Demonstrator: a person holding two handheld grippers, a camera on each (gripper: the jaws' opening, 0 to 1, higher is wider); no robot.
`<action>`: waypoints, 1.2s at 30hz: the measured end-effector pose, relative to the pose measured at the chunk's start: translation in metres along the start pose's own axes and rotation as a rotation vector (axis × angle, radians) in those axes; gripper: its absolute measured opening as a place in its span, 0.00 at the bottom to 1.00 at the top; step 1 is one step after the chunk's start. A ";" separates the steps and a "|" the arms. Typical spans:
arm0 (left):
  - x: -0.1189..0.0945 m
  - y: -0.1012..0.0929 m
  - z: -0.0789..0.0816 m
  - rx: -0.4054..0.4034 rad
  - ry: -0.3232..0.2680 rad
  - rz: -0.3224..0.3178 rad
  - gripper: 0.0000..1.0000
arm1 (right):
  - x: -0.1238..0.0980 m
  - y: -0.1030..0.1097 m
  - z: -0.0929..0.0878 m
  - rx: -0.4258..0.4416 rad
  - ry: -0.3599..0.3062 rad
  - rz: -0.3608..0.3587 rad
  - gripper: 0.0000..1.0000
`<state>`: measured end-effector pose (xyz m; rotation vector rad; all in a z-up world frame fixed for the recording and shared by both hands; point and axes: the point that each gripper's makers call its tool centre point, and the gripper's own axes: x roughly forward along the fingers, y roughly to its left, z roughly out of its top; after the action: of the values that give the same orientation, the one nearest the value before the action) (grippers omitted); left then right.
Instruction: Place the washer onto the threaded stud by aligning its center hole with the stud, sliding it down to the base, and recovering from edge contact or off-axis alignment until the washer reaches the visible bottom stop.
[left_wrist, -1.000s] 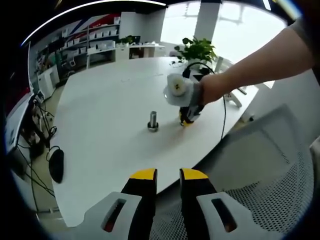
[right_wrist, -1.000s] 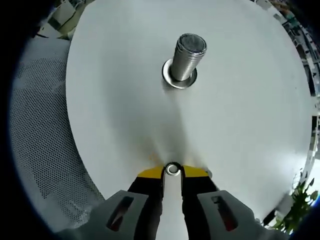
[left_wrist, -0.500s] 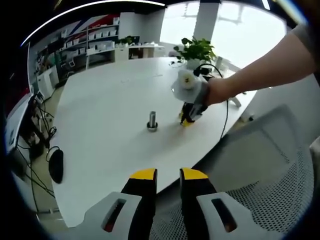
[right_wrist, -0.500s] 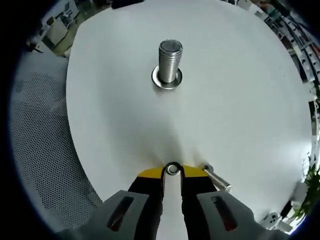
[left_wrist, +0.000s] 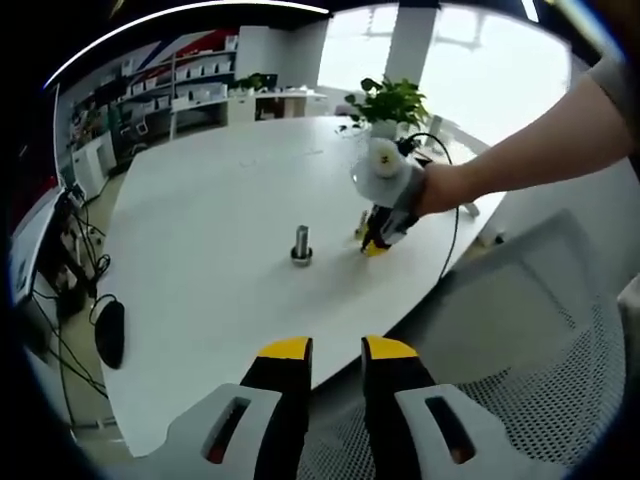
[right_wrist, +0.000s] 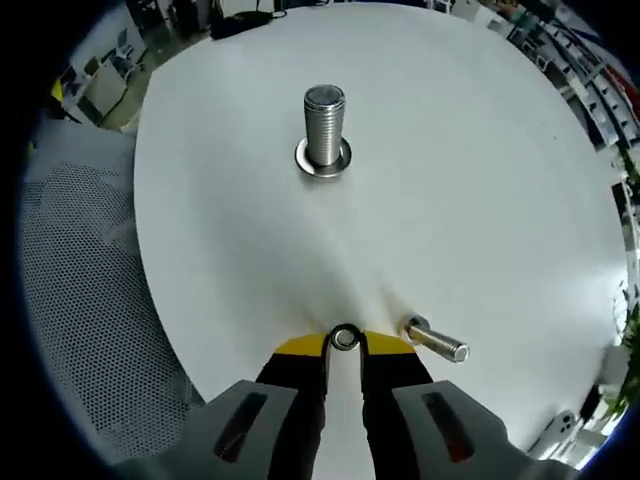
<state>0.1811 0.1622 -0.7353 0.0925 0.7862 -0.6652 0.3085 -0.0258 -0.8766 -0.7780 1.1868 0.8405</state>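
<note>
I work over a broad, white, rounded worktop (left_wrist: 210, 200), its smooth surface bare around the parts. My right gripper (right_wrist: 344, 347) pinches a small silver metal washer (right_wrist: 345, 338) on edge between its yellow-tipped jaws, low over the worktop's near side. The upright silver threaded stud (right_wrist: 324, 125) stands on its flat round base well ahead of the washer, apart from it. Just to the right of my right gripper's tips, a second silver bolt (right_wrist: 438, 341) lies on its side on the worktop.

In the left gripper view, my left gripper (left_wrist: 335, 350) hangs beyond the worktop's edge with a narrow gap between its jaws and nothing in them. From there I see my right hand (left_wrist: 440, 188) holding the right gripper down near the stud. A grey mesh office chair (left_wrist: 530, 330) sits below the worktop's edge. A green potted plant (left_wrist: 390, 100) stands at the far end before bright windows, and white shelving (left_wrist: 195, 85) lines the far wall. A black computer mouse (left_wrist: 110, 332) and cables lie on the floor at left.
</note>
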 end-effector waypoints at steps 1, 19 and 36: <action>0.000 0.000 0.000 0.000 0.000 0.000 0.17 | -0.001 0.000 0.000 0.004 -0.002 0.001 0.14; -0.002 0.000 0.005 -0.007 -0.030 -0.002 0.19 | -0.021 -0.007 -0.003 0.006 -0.005 -0.007 0.14; -0.002 -0.002 0.006 -0.013 -0.036 -0.012 0.22 | -0.054 -0.034 -0.015 0.081 -0.058 -0.049 0.14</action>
<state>0.1825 0.1598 -0.7298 0.0641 0.7573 -0.6708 0.3228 -0.0631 -0.8247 -0.7096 1.1392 0.7654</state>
